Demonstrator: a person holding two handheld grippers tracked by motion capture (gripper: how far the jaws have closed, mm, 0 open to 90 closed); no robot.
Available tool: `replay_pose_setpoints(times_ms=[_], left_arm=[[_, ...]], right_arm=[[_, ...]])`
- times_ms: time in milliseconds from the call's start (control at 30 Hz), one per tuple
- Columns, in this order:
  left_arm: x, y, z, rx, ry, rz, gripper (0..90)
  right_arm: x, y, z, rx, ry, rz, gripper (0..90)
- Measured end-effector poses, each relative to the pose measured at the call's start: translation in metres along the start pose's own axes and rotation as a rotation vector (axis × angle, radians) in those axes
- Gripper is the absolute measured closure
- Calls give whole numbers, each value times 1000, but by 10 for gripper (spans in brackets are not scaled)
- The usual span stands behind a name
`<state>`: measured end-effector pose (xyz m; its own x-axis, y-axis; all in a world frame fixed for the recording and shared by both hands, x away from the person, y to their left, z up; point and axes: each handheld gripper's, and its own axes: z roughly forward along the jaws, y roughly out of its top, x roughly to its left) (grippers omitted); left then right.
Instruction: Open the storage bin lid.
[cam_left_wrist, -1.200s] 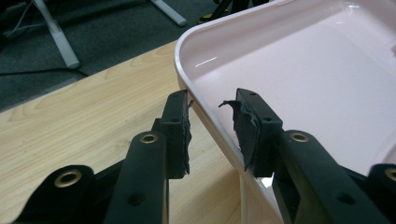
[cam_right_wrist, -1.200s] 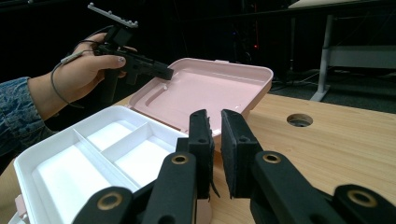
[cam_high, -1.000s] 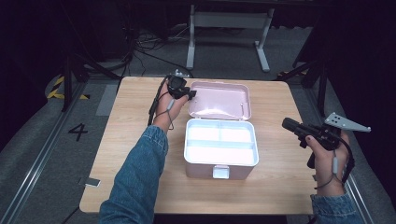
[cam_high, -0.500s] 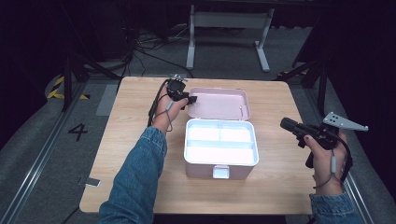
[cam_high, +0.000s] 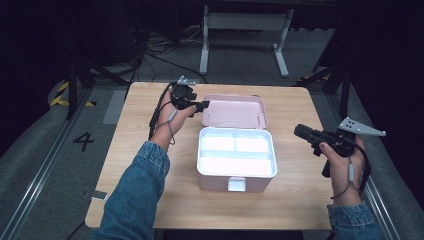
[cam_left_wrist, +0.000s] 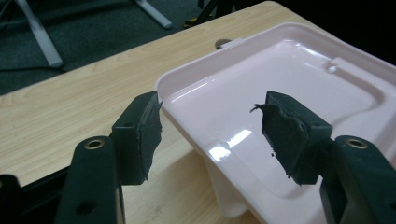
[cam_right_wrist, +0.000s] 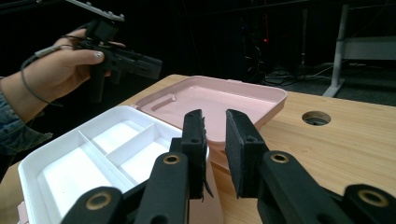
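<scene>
We see a pink box (cam_high: 235, 170) open near the middle of the wooden counter (cam_high: 130, 150), its front clasp facing the near edge. Its lid (cam_high: 235, 111) lies flat, folded back toward the far edge. A white tray (cam_high: 236, 154) with three compartments sits in the box body: two small ones on the far side, one long one on the near side.

Left tongs (cam_high: 204, 104) are at the lid's left far corner, held in the left hand (cam_high: 172, 117), denim sleeve (cam_high: 137, 195) coming in from the near edge. In the left gripper view the left tongs (cam_left_wrist: 210, 126) have just been opening; jaws stand wide apart with the lid's corner rim between them, and the pads do not press on it; whether the left pad brushes the rim we cannot tell.

Right tongs (cam_high: 299, 131) are by the counter's right edge, well apart from the box, pointing toward it, in the right hand (cam_high: 342, 165). In the right gripper view the right tongs (cam_right_wrist: 215, 149) have just been opening a little; narrow gap between the pads, nothing in it, box and lid beyond.
</scene>
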<state>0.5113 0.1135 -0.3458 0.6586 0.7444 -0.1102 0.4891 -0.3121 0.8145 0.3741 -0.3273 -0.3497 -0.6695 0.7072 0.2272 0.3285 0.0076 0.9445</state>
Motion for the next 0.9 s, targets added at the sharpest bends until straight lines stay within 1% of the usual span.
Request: replay_pose_setpoints(times_ms=[67, 100, 133, 200, 233, 267, 300, 333, 367, 400, 433, 567, 633, 700, 767, 800, 867, 900], left_arm=[[-6, 2, -10, -14, -4, 26, 375], [-9, 2, -17, -13, -6, 36, 372], [-13, 3, -24, -24, -12, 49, 368], [-20, 3, -34, -40, -12, 70, 363], [-25, 3, -41, -44, -14, 72, 358], [-25, 3, -41, -44, -14, 72, 353], [-28, 3, -47, -50, -18, 91, 350], [-33, 2, -58, -59, -21, 106, 348], [-35, 1, -63, -62, -21, 107, 343], [-37, 0, -70, -66, -20, 122, 341], [-37, 0, -70, -66, -20, 122, 339], [-42, -6, -96, -90, -20, 137, 330], [-43, -11, -106, -93, -22, 136, 327], [-43, -17, -116, -98, -21, 146, 325], [-43, -25, -125, -99, -37, 133, 319], [-43, -28, -128, -104, -42, 129, 316], [-44, -37, -136, -122, -69, 105, 312], [-45, -41, -140, -130, -67, 102, 311]], right_arm=[[0, 1, 2, 2, 5, -3, 781], [0, 1, 4, 4, 8, -1, 779], [0, 2, 5, 4, 14, 4, 776], [0, 3, 9, 9, 20, -5, 769], [0, 4, 11, 11, 22, -5, 768], [0, 5, 13, 12, 28, -4, 764], [0, 6, 15, 16, 33, -4, 759], [0, 7, 18, 16, 37, -6, 752], [0, 8, 20, 20, 42, -8, 747], [0, 8, 21, 23, 42, -7, 744], [0, 8, 21, 23, 42, -7, 744], [-4, 9, 29, 41, 56, 1, 729], [-6, 10, 30, 46, 65, 9, 720], [-8, 12, 29, 50, 61, 8, 709], [-10, 13, 26, 46, 55, 15, 689], [-12, 14, 24, 55, 50, 19, 666], [-15, 15, 21, 68, 50, 29, 647], [-18, 14, 19, 71, 47, 35, 630]])
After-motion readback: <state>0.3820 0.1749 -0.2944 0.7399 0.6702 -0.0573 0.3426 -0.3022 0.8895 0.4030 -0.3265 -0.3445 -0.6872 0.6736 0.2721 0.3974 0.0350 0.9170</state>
